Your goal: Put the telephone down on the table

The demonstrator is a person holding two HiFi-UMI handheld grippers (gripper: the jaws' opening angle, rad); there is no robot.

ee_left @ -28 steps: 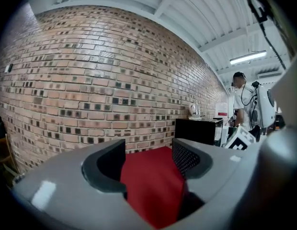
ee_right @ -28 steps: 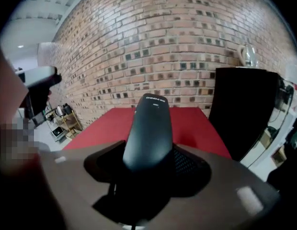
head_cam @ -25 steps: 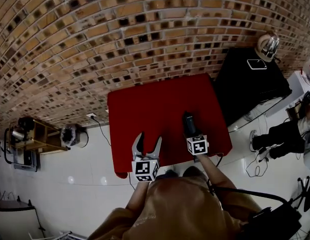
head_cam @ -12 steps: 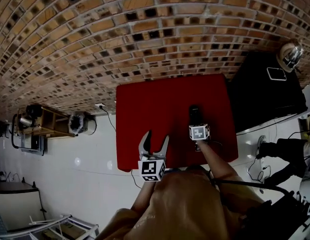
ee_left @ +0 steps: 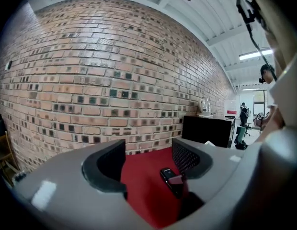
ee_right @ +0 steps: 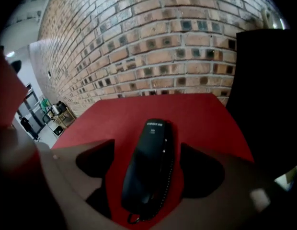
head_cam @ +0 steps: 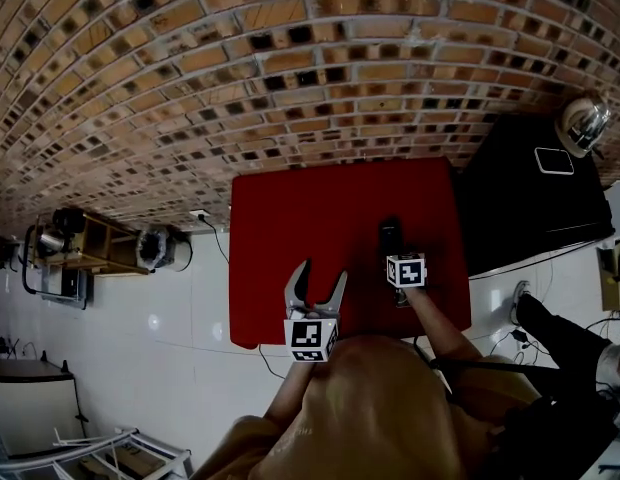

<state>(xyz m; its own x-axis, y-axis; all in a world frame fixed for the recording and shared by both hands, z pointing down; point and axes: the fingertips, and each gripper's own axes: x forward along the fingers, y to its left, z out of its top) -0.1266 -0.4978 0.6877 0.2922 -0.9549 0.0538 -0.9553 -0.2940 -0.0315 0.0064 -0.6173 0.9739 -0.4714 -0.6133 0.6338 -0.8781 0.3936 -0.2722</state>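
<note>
The black telephone (head_cam: 390,236) lies flat on the red table (head_cam: 290,228), toward its right side. My right gripper (head_cam: 393,252) is at the handset's near end. In the right gripper view the telephone (ee_right: 148,162) rests on the red cloth between the two jaws. They are opening, and a gap shows on each side of it. My left gripper (head_cam: 320,280) hovers open over the table's near edge with nothing between its fingers. Its own view shows the telephone (ee_left: 171,180) ahead and to the right of my left gripper (ee_left: 148,159).
A brick wall (head_cam: 290,78) runs behind the table. A black cabinet (head_cam: 530,198) stands close on the right, with a kettle (head_cam: 586,123) and a small flat device (head_cam: 553,160) on top. A wooden shelf (head_cam: 80,253) stands at the left. A person's legs (head_cam: 560,328) show at the right.
The right gripper came down with the telephone and its jaws have parted from it; the handset now rests on the red table. The left gripper drifted slightly to the right.
</note>
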